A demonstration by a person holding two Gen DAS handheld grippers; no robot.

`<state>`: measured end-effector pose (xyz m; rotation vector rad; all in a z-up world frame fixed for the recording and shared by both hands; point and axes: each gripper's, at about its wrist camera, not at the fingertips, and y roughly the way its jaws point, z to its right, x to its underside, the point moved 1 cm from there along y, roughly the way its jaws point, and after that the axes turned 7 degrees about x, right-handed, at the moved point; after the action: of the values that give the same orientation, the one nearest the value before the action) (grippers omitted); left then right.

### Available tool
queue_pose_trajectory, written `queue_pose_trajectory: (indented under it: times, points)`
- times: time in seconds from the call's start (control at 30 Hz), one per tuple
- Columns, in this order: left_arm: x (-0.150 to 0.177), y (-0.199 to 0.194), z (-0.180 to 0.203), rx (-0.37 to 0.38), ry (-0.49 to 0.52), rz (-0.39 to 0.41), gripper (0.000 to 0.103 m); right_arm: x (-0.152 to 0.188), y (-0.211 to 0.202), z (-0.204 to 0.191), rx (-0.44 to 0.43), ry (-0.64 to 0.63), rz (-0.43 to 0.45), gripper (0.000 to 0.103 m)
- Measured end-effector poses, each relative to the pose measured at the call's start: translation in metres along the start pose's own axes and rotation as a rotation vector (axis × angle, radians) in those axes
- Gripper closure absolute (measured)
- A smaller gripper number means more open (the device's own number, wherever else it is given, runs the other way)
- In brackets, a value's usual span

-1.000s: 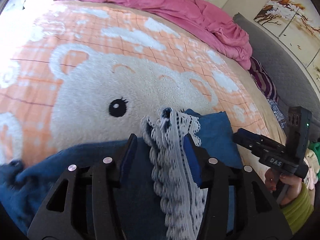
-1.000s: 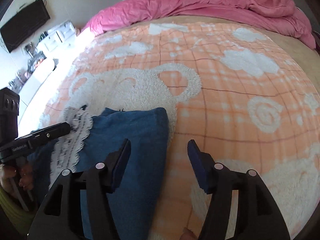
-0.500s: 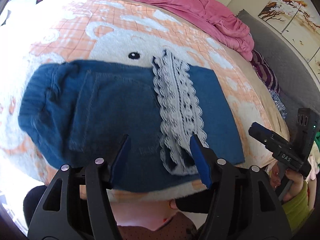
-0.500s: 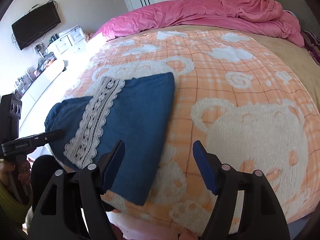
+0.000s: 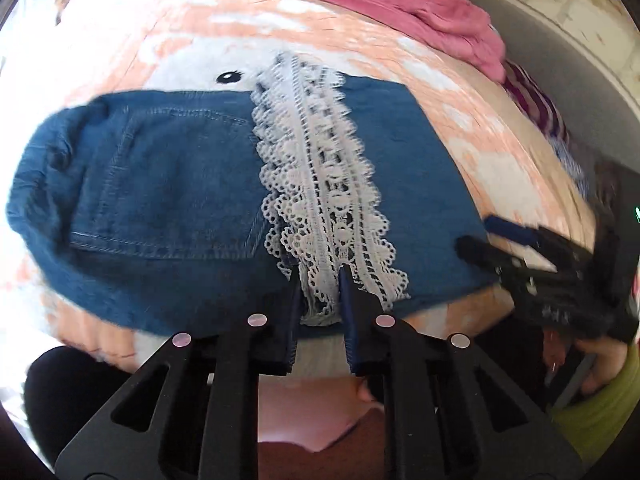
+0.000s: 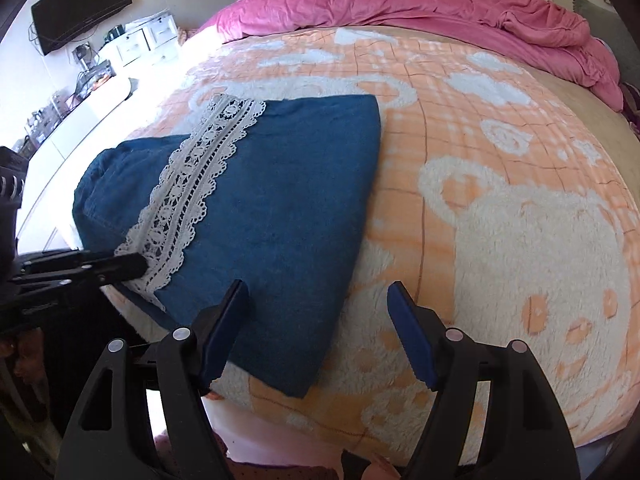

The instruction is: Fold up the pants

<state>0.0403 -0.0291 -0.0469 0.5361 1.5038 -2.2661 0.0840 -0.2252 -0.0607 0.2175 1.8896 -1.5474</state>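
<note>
Blue denim pants (image 5: 168, 184) with a white lace trim (image 5: 320, 184) lie folded on the bear blanket near the bed's front edge; they also show in the right wrist view (image 6: 272, 208). My left gripper (image 5: 320, 280) is shut on the near end of the lace trim (image 6: 192, 192). My right gripper (image 6: 318, 292) is open and empty, hovering over the pants' near right corner. The left gripper shows in the right wrist view (image 6: 132, 266) at the lace end, and the right gripper shows in the left wrist view (image 5: 476, 236), blurred, by the pants' right edge.
An orange and white bear blanket (image 6: 500, 220) covers the bed. A pink duvet (image 6: 400, 4) is bunched at the far side. A white dresser and a wall TV (image 6: 80, 4) stand at the left. A grey headboard (image 5: 580, 80) is at the right.
My left gripper has closed from open onto the near end of the lace trim. Both grippers have drawn nearer the pants' front edge. The pants lie as before.
</note>
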Motion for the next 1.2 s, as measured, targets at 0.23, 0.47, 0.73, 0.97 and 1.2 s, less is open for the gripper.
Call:
queue_pose_trajectory:
  times: [0.23,0.47,0.73,0.97,1.2]
  points:
    - [0.001,0.001,-0.004,-0.035,-0.006,0.011,0.084,-0.005,-0.023,-0.019,-0.038,-0.055,0.084,0.032]
    - [-0.006,-0.012,-0.001,-0.062,0.009,0.033,0.07,0.001,0.009,-0.035,-0.016,-0.113,-0.021,0.032]
    - [-0.008,-0.021,0.0,-0.075,0.007,0.037,0.064,0.0,0.009,-0.035,-0.006,-0.08,-0.032,0.031]
    - [-0.008,-0.03,-0.003,-0.078,0.0,0.052,0.054,-0.003,-0.011,-0.035,-0.006,-0.05,0.001,0.03]
    - [-0.008,-0.041,-0.006,-0.078,0.0,0.079,0.044,-0.01,-0.026,-0.035,0.032,-0.036,0.038,0.022]
